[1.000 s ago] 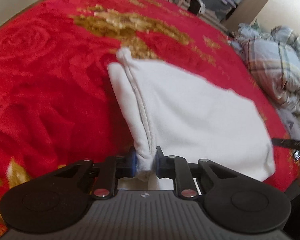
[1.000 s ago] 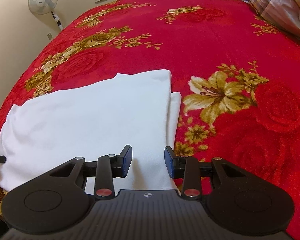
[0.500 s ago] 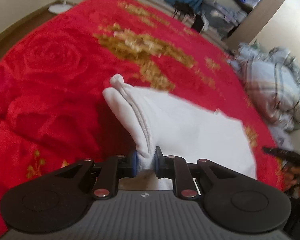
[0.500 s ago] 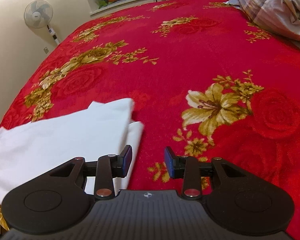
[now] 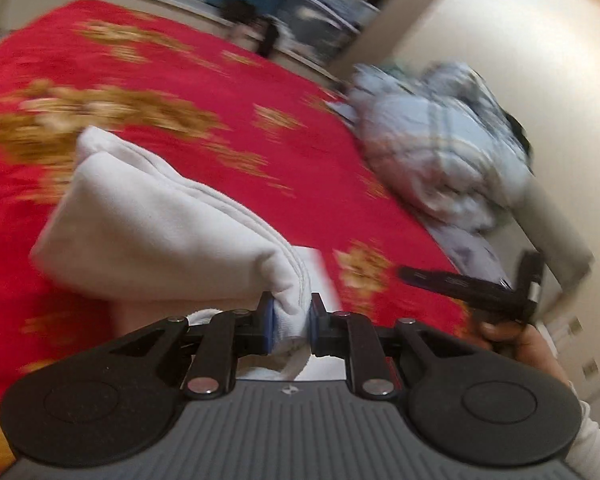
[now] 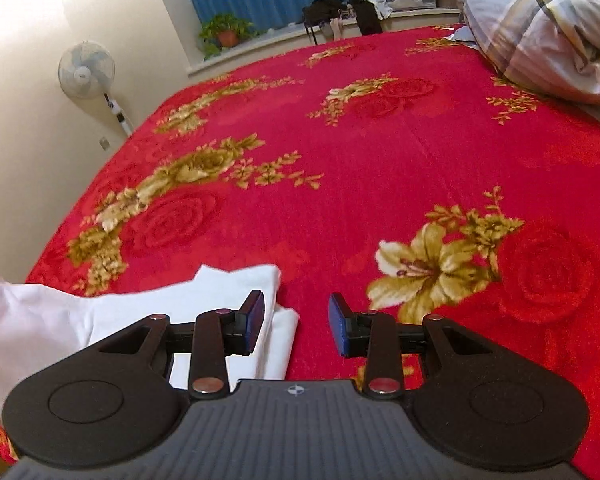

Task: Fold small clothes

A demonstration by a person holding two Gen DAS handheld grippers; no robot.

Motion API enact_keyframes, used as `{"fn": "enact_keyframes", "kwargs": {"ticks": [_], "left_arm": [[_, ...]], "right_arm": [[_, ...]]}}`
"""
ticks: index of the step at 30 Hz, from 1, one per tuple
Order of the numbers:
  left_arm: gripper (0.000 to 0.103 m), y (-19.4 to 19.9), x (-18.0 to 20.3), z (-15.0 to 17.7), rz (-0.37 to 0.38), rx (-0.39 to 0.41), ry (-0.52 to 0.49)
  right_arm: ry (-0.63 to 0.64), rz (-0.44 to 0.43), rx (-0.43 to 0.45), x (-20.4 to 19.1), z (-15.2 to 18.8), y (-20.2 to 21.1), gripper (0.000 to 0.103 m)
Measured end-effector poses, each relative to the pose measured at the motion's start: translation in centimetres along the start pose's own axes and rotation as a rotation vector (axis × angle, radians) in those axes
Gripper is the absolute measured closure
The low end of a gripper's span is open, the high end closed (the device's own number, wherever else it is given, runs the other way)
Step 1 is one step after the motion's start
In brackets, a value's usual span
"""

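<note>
Your left tongs (image 5: 290, 326) are pinching a hemmed edge of the white garment (image 5: 160, 236), the cloth bunched between the two blue-padded fingers (image 5: 266, 322). From that grip the garment rises and stretches away to the front and left, lifted off the red floral blanket (image 5: 240, 112) that covers the bed; its far end stands up in a rounded, puffed corner. This view is motion-blurred, so the finer folds cannot be read, but a stitched seam curves along the top edge down into the tongs. At the right edge of the same view your right hand (image 5: 516, 340) shows, wrapped around the black handle of the other tool.

Your right tongs (image 6: 296, 326) are spread wide and hold nothing. They hover over the blanket (image 6: 380, 152) at the garment's near right corner: the left finger (image 6: 252, 322) overlaps the white cloth (image 6: 132, 312) in the picture, while the right finger is above bare red fabric. Whether the left finger touches the cloth cannot be told.

In the right wrist view the garment looks clean, plain white and soft, in at least two layers, with a lower layer peeking out just right of the upper one. Its right part lies flat on the blanket; its left part is raised and billows upward at the frame's edge. A plaid quilt (image 6: 548, 28) is heaped at the far right of the bed, well apart from the garment.
</note>
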State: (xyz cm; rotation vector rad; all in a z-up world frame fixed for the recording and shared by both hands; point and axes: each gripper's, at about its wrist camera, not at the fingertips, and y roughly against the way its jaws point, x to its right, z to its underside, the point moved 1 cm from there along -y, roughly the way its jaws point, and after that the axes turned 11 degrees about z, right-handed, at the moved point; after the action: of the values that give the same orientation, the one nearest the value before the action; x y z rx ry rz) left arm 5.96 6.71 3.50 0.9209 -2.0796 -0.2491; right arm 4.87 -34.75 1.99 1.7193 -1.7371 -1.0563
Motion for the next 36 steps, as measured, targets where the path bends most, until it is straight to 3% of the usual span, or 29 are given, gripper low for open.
{"fn": "enact_keyframes", "kwargs": {"ticks": [5,6,8,12,19,22,26,29,33,34,35,36], "left_arm": [[0.08,-11.5,5.7,2.1,0.05,-0.123,-0.017],[0.075,-13.4,6.1,2.8,0.057,-0.165,-0.008],[0.072,-16.2,6.7,4.1,0.065,-0.271,-0.013],[0.061,-13.6,5.0,3.9,0.071,-0.219,-0.045],[0.061,-5.7,0.3,4.6,-0.093,-0.192,-0.122],[0.061,-5.2,-0.8,5.6,-0.116,-0.168,-0.166],[0.061,-6.3,-2.3,6.5,-0.127,-0.145,-0.126],[0.05,-7.3,-1.9,6.5,-0.134,-0.147,-0.156],[0.049,-8.0,-2.4,7.7,-0.192,-0.191,-0.221],[0.049,-8.1,-2.5,7.9,-0.202,-0.193,-0.234],[0.049,-8.1,-2.5,8.0,-0.212,-0.192,-0.247],[0.049,-8.1,-2.6,8.2,-0.213,-0.191,-0.254]], "right_arm": [[-0.066,-0.005,0.005,1.9,-0.8,0.1,0.066],[-0.08,-0.008,0.002,2.3,-0.8,0.1,0.066],[-0.099,-0.015,-0.004,2.8,-0.8,0.0,0.066],[-0.119,-0.03,-0.021,3.4,-0.6,-0.2,0.066],[-0.077,-0.158,-0.139,1.7,0.7,-1.6,0.066],[-0.012,-0.215,-0.186,-0.4,1.5,-2.2,0.065],[0.081,-0.191,-0.218,-3.1,2.5,-3.3,0.06],[0.077,-0.157,-0.229,-3.9,2.7,-4.4,0.06],[0.037,-0.154,-0.218,-4.6,2.0,-5.8,0.06],[0.028,-0.154,-0.205,-4.6,1.7,-5.9,0.065],[0.014,-0.155,-0.183,-4.6,1.4,-6.0,0.096],[-0.021,-0.157,-0.144,-4.4,1.1,-5.8,0.099]]}}
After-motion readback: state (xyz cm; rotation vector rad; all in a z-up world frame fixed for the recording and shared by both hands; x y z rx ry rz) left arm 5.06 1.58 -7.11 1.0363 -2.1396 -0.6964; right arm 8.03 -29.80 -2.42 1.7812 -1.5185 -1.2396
